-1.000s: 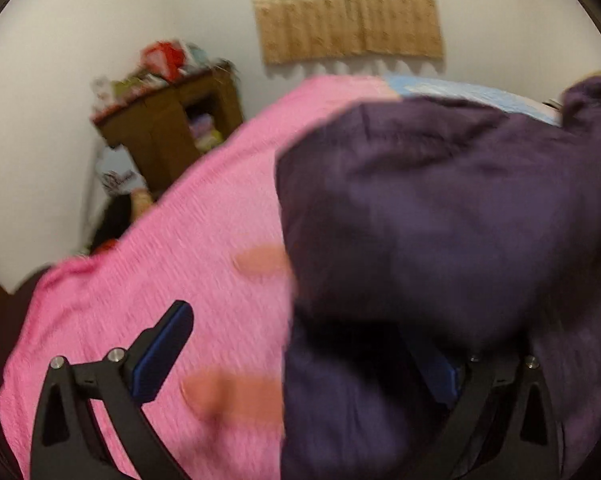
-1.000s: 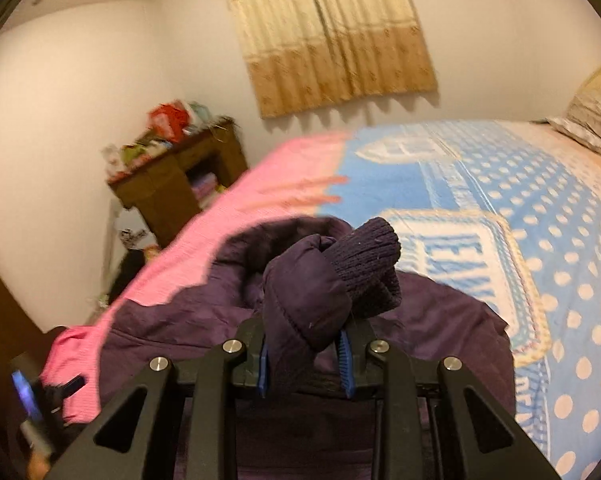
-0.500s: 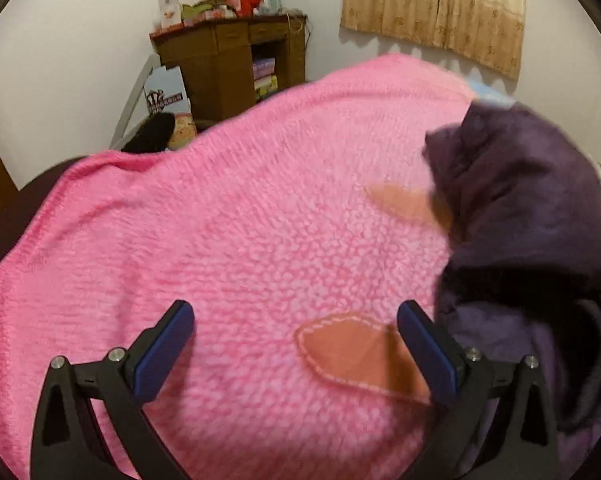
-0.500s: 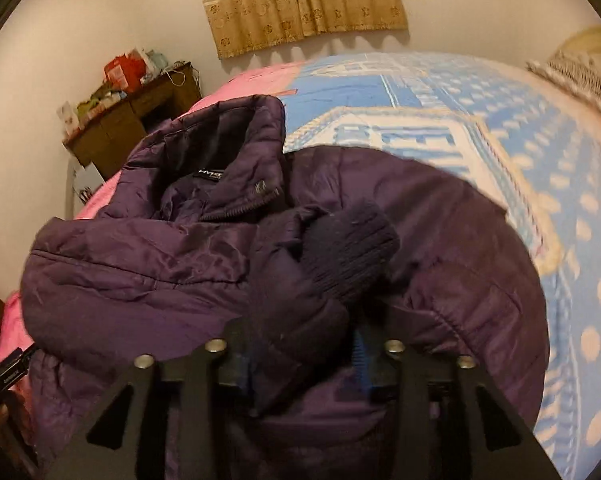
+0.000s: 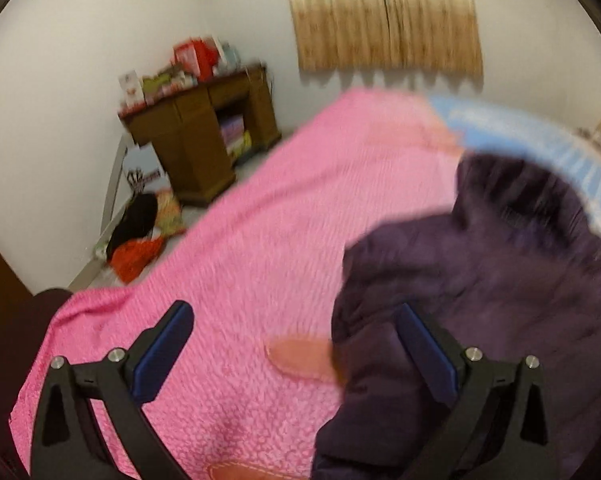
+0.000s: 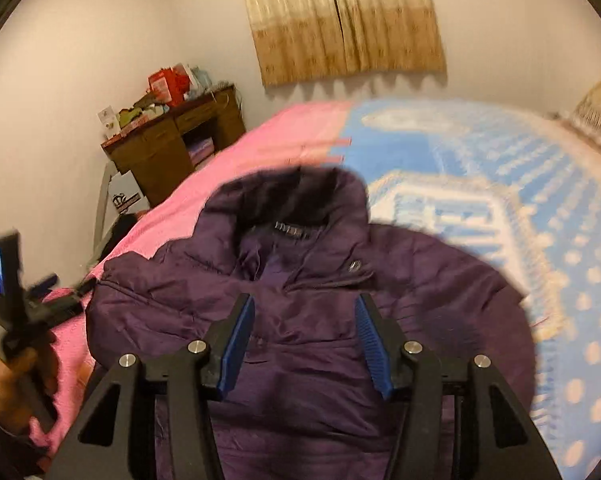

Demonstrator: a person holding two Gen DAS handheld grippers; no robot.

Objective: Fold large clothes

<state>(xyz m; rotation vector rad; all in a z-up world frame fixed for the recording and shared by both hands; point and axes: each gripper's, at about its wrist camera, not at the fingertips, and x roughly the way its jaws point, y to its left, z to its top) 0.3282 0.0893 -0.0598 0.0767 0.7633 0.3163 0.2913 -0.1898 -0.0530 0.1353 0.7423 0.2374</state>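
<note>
Presently right claw (image 6: 304,336) opening, nothing between pads; purple jacket (image 6: 308,304) on bed (image 6: 500,184) directly beneath, hem cut off. Left claw (image 5: 296,352) apart, empty; jacket blurred, right pad overlapping it.

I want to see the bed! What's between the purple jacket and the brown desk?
Only the pink blanket lies between jacket and desk, seen in the left wrist view.

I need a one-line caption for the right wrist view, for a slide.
Right gripper, jaws opening with nothing pinched, above a purple padded jacket lying collar-up on the bed.
</note>
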